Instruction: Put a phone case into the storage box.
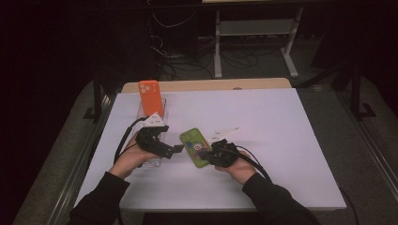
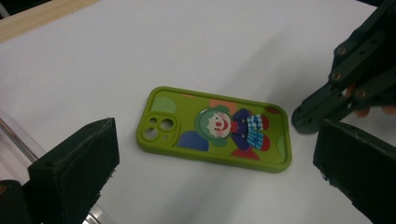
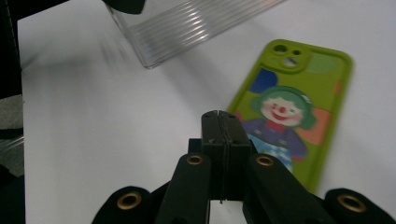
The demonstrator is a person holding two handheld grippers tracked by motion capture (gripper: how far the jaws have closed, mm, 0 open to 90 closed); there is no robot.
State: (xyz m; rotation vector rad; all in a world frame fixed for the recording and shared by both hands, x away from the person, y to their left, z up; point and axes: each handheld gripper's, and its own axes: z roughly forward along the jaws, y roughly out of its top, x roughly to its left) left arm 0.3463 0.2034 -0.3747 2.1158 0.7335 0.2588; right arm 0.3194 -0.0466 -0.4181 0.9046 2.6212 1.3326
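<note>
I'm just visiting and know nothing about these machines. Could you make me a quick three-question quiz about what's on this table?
1. True or false: the right gripper has its jaws pressed together with nothing between them.
2. Which picture is on the green phone case? A) a clown B) a car C) a flower
3. Fill in: the orange phone case stands in a clear ____ rack.

Key: 1 true; 2 A; 3 plastic.
</note>
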